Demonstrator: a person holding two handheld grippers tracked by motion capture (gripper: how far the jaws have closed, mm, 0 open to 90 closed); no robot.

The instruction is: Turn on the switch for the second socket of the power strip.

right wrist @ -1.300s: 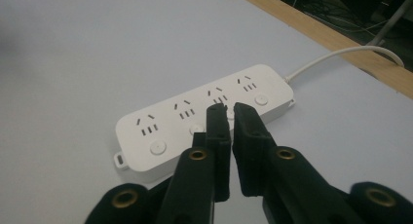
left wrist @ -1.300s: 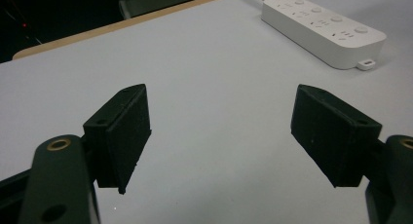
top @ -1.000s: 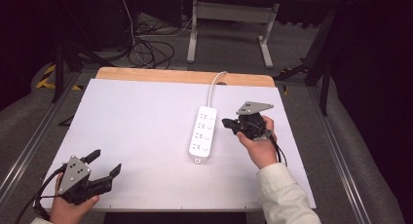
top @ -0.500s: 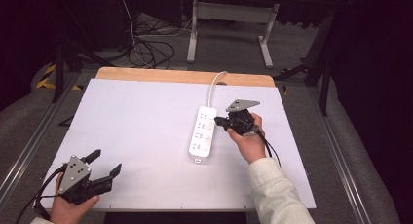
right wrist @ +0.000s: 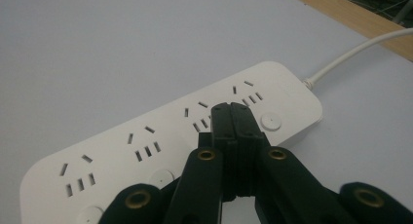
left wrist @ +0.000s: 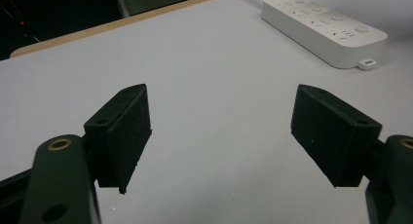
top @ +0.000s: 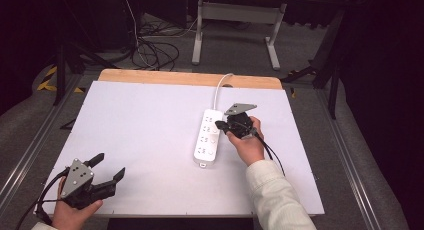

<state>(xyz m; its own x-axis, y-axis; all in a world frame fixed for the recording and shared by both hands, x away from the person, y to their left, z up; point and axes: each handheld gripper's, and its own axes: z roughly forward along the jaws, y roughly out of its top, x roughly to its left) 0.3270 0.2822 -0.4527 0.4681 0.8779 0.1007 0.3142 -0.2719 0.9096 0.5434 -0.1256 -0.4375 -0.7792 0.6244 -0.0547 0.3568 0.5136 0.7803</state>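
Observation:
A white power strip [top: 207,137] with several socket groups lies on the white table [top: 135,120], right of centre. My right gripper [top: 221,125] is shut with nothing in it. In the right gripper view its closed tips [right wrist: 231,109] hover over the power strip [right wrist: 112,153], close to a round button [right wrist: 270,121] by the socket group nearest the cable end. Whether they touch the strip is unclear. My left gripper [top: 109,165] rests near the front left corner, open and empty. In the left gripper view, the left gripper [left wrist: 219,121] shows bare table between its jaws, with the power strip [left wrist: 324,29] far off.
The strip's white cable [top: 220,85] runs off the table's wooden far edge [top: 190,79]. Beyond stand a metal desk frame [top: 235,20] and loose floor cables [top: 150,45]. A dark cable [top: 270,152] trails from the right gripper along the sleeve.
The right gripper has moved left from beside the power strip to over its right edge. The left gripper has stayed still and open.

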